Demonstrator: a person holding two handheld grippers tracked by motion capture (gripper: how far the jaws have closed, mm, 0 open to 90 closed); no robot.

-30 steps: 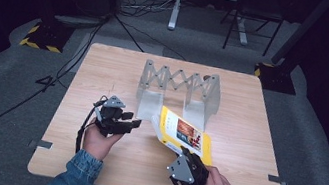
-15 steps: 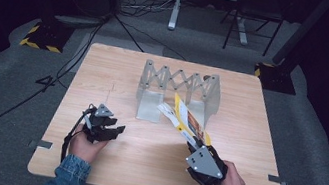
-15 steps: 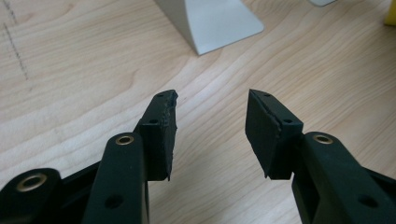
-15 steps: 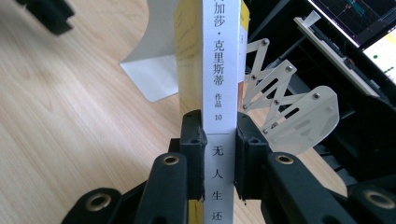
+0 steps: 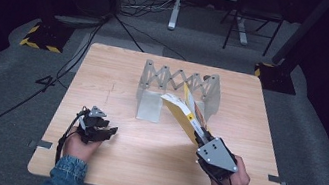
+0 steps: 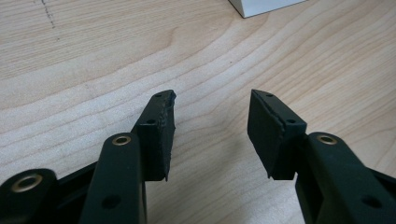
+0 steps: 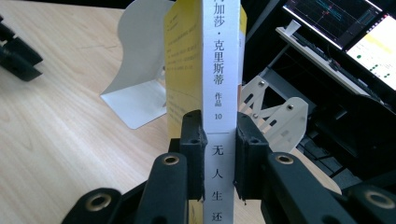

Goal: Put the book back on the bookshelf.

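The right hand-held gripper (image 5: 202, 135) is clamped on the book's (image 7: 222, 70) spine, holding it tilted above the table (image 5: 105, 70) before the expanding bookend rack (image 5: 179, 82). Next, probably, slotting it upright. The left hand-held gripper (image 6: 210, 128) rests, jaws apart.

The book's (image 7: 222, 79) spine runs off the top and bottom edges of the right gripper view; the monitors' (image 7: 345, 28) graphs at upper right are too small to read.

left gripper (image 5: 108, 130) low, fingers (image 6: 161, 126) spread, right gripper (image 7: 219, 154) raised, fingers apparently clamped tight
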